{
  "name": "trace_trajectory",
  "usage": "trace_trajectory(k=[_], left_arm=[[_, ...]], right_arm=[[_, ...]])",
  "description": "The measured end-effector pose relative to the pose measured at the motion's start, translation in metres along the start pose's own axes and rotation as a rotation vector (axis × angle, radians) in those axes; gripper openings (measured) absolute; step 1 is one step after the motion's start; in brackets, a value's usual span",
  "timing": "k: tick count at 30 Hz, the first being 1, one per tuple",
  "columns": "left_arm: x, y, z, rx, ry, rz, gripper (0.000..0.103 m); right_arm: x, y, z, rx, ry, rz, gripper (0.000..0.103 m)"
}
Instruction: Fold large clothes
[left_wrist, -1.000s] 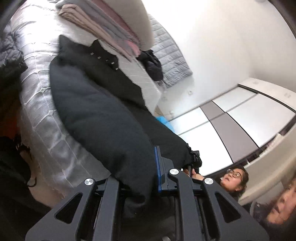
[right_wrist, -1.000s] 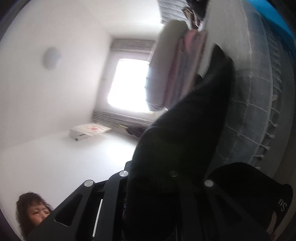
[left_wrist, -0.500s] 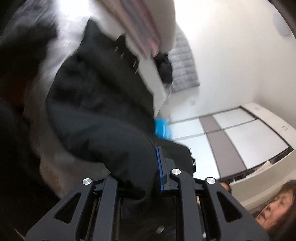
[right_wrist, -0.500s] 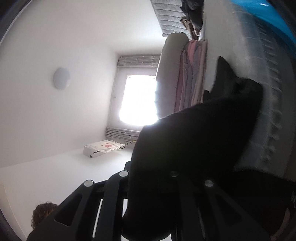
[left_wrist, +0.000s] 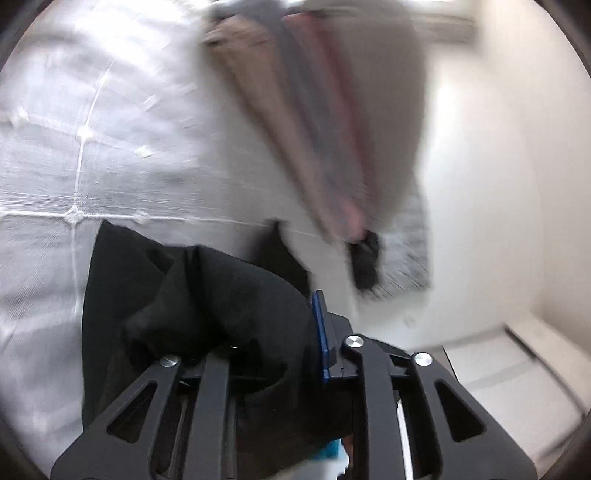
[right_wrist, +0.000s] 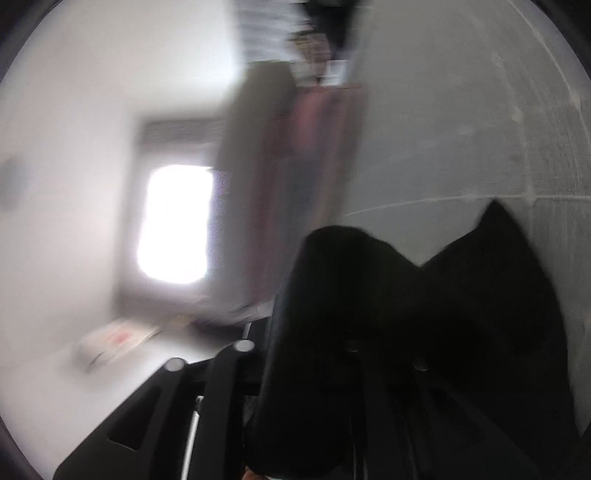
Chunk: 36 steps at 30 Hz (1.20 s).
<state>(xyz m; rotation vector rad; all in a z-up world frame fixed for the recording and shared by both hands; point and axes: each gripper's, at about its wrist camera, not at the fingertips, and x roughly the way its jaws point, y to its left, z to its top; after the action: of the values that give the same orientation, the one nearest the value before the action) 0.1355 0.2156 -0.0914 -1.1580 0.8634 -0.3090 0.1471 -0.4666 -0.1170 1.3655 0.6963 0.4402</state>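
A large black garment (left_wrist: 207, 295) is bunched between the fingers of my left gripper (left_wrist: 280, 332), which is shut on it; the cloth hides the fingertips except one blue pad (left_wrist: 321, 332). In the right wrist view the same black garment (right_wrist: 406, 314) drapes over my right gripper (right_wrist: 351, 354) and covers its fingers, which are shut on the cloth. Both grippers hold the garment just above the white quilted bed (left_wrist: 92, 147), also in the right wrist view (right_wrist: 461, 129). Both views are motion-blurred.
A stack of folded pink, grey and beige bedding (left_wrist: 325, 129) lies on the bed ahead, also in the right wrist view (right_wrist: 295, 166). A dark bundle (left_wrist: 365, 266) sits beyond it. A bright window (right_wrist: 173, 225) and white walls lie behind.
Both grippers have swung fast with the garment toward the bed. The people and wardrobe have left the views. The bed surface now fills more of each view.
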Motion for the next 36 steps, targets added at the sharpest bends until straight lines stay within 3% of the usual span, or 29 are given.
trace_trajectory(k=[1,3,5,11,15,18,21,24,28,31,34,36], left_arm=[[0.023,0.018,0.007,-0.029,0.014,0.072,0.022],[0.048,0.045,0.01,-0.082,0.049,0.129,0.025],[0.051,0.045,0.014,-0.079,0.048,0.122,0.026],[0.024,0.026,0.021,-0.074,-0.026,-0.009,0.05],[0.002,0.014,0.023,-0.076,-0.146,-0.017,0.066],[-0.022,-0.004,0.008,-0.016,-0.249,-0.039,0.069],[-0.021,-0.041,-0.023,0.205,-0.311,0.045,0.073],[0.01,-0.051,-0.039,0.335,-0.252,0.148,0.073],[0.05,-0.021,-0.021,0.352,-0.225,0.335,0.073],[0.05,0.004,-0.016,0.291,-0.215,0.345,0.068],[0.039,-0.011,-0.024,0.334,-0.244,0.377,0.069],[0.029,-0.025,-0.037,0.384,-0.28,0.344,0.069]], right_arm=[[0.023,-0.023,0.009,0.036,0.003,-0.074,0.052],[0.051,-0.056,0.018,0.08,0.028,-0.177,0.052],[0.056,-0.06,0.021,0.061,0.005,-0.138,0.055],[0.042,-0.022,0.01,-0.051,0.026,-0.095,0.073],[0.014,0.013,-0.019,-0.185,-0.02,-0.056,0.076],[0.006,0.026,-0.044,-0.318,-0.097,-0.101,0.082],[0.02,0.02,-0.063,-0.421,-0.169,-0.185,0.083],[0.051,-0.003,-0.053,-0.452,-0.142,-0.28,0.083],[0.074,-0.01,-0.036,-0.498,-0.165,-0.32,0.083],[0.09,-0.005,-0.03,-0.517,-0.17,-0.346,0.083],[0.093,0.003,-0.032,-0.54,-0.172,-0.38,0.083],[0.093,0.021,-0.048,-0.622,-0.168,-0.44,0.083]])
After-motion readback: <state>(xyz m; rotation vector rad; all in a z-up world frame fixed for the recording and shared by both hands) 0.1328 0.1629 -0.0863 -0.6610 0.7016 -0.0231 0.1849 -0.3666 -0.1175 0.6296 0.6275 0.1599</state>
